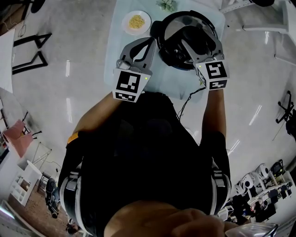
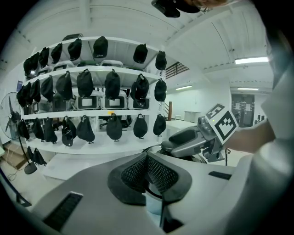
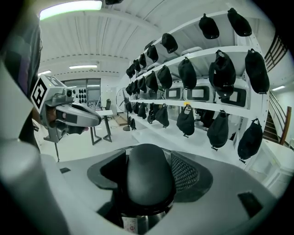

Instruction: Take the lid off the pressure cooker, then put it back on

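pale smooth table [image 1: 122, 48], round black pressure cooker [image 1: 163, 48], glossy lid [image 1: 177, 24]

The pale table [image 1: 121, 46] carries the pressure cooker [image 1: 172, 48], a plate [image 1: 136, 22] of yellow food and a green plant [image 1: 166, 4].

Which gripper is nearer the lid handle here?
Right. The right gripper is over the pressure cooker with the lid handle between its open jaws; the left gripper sits at the cooker's left side.
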